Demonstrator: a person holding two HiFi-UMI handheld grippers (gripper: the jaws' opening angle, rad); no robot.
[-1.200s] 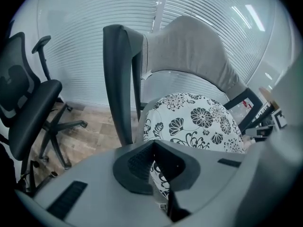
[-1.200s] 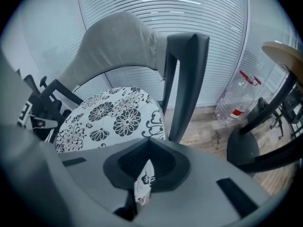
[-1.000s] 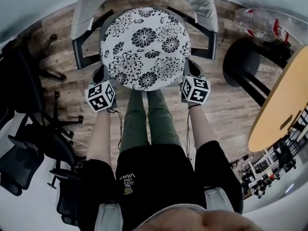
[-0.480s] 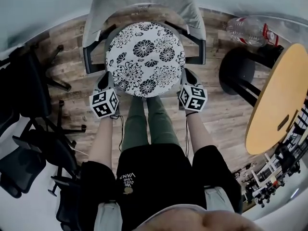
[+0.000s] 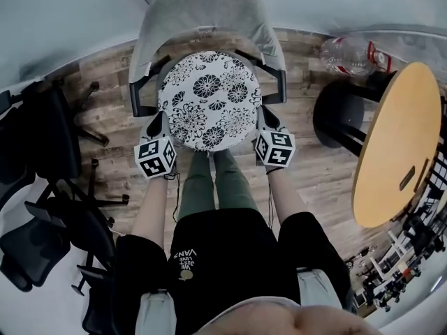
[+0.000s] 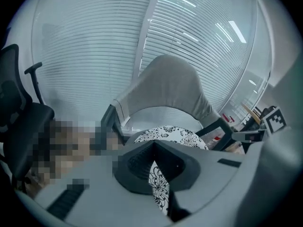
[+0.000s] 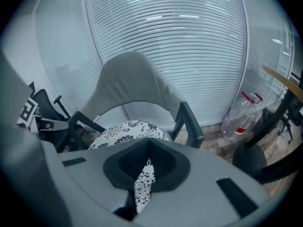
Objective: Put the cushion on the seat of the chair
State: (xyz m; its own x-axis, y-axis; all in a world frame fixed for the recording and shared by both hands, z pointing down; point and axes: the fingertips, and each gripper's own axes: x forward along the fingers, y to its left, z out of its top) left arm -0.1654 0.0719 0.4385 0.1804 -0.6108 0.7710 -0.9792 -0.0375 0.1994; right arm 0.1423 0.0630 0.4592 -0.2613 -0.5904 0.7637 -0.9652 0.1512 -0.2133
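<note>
Cushion [image 5: 209, 100] now nearer the chair [image 5: 206, 9], opposite edges pinched in left gripper [image 5: 160, 125] and right gripper [image 5: 267, 122].

- Left tool [image 5: 160, 123] at the end of an outstretched forearm, jaws clamped on the cushion [image 5: 208, 100] rim
- Right tool [image 5: 264, 119] likewise, pinching the opposite rim, angled downward

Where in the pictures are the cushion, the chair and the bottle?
cushion [image 5: 208, 100]: head view, middle of its flowered top.
chair [image 5: 202, 7]: head view, grey backrest.
bottle [image 5: 346, 53]: head view, clear body.
</note>
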